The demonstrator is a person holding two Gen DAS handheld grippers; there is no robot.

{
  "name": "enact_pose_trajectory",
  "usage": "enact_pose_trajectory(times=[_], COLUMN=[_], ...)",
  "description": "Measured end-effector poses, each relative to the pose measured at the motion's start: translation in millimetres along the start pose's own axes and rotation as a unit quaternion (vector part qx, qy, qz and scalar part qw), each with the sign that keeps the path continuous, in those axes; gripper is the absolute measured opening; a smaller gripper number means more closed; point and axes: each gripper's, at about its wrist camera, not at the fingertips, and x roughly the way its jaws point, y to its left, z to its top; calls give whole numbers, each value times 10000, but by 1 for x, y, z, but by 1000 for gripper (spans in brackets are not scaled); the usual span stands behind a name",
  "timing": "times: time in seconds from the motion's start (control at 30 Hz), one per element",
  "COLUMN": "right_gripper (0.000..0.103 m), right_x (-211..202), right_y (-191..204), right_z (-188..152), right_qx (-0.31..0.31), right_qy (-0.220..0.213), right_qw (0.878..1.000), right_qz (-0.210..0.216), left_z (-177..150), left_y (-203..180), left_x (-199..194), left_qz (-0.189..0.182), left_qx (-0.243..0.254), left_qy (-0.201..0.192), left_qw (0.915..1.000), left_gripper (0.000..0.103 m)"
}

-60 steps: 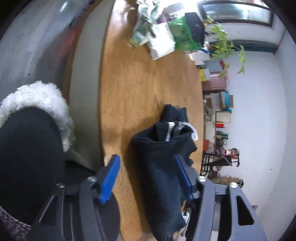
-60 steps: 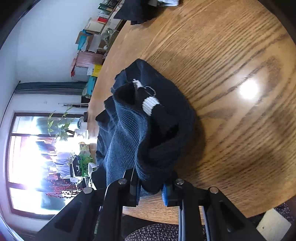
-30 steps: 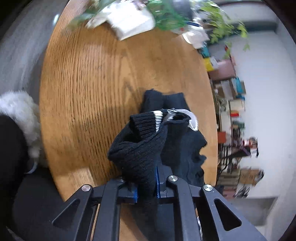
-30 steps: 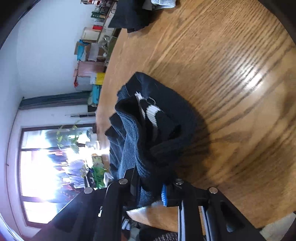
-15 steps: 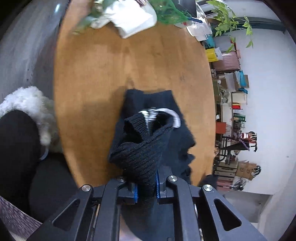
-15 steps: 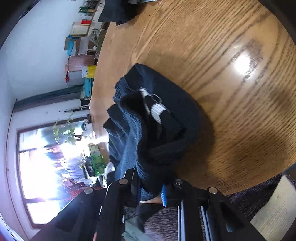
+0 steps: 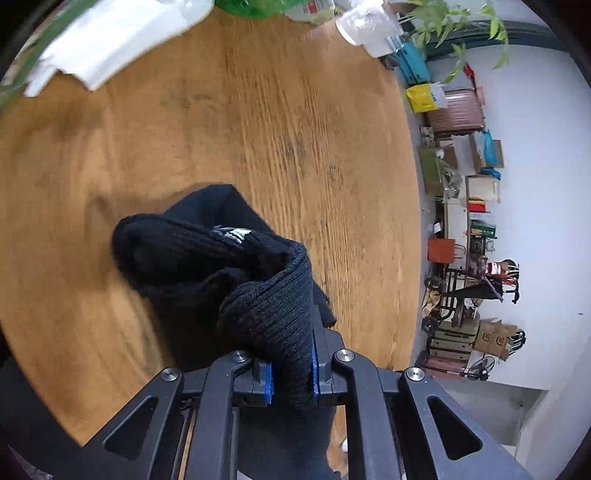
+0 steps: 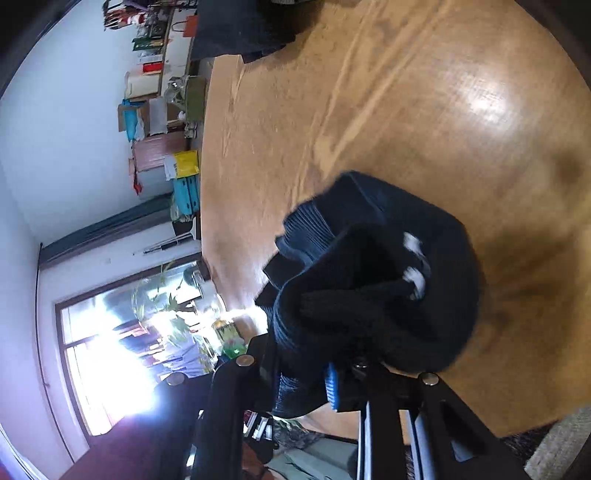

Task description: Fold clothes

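A black knitted garment [image 7: 221,266] with a white label lies bunched on the round wooden table [image 7: 258,110]. My left gripper [image 7: 290,373] is shut on a thick ribbed fold of it near the table's front edge. In the right wrist view the same garment [image 8: 373,291] is gathered in a heap, and my right gripper [image 8: 306,380] is shut on its dark blue-black edge. Both grippers hold the cloth slightly raised; its far part rests on the wood.
White bags [image 7: 110,40] and green plants [image 7: 454,22] crowd the table's far end. Another dark garment pile [image 8: 243,29] lies at the far edge in the right wrist view. Shelves and boxes [image 7: 465,184] line the wall beyond the table.
My left gripper went from open beside the garment to shut on a ribbed fold, then moved forward with it. The right gripper stayed shut and shifted the cloth; the heap is more bunched.
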Motion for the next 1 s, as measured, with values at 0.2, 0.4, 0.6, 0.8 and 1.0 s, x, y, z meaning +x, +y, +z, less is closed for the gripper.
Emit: enact_pose_trajectory(times=[0.2, 0.4, 0.6, 0.8, 1.0], right_gripper=[51, 64, 57, 23, 23], right_x=[28, 23, 1, 46, 89], right_y=[19, 51, 93, 89, 90], right_z=[31, 48, -1, -84, -91], right_qx=[-124, -990, -3406, -5304, -5282], right_qy=[-182, -596, -1268, -1526, -1214], right_qw=[9995, 9931, 9297, 8138, 8231], right_qz=[-213, -184, -601, -1821, -1695], left_z=[15, 22, -52, -105, -123], left_y=[-26, -49, -56, -61, -63], left_x=[32, 18, -25, 5, 38], left_qz=[-250, -1269, -932, -436, -108], left_qx=[24, 1140, 4473, 5295, 5454], left_qy=[249, 341, -843, -652, -475], left_qw=[9994, 9848, 8855, 8447, 8368], left_gripper=[46, 62, 43, 3, 3])
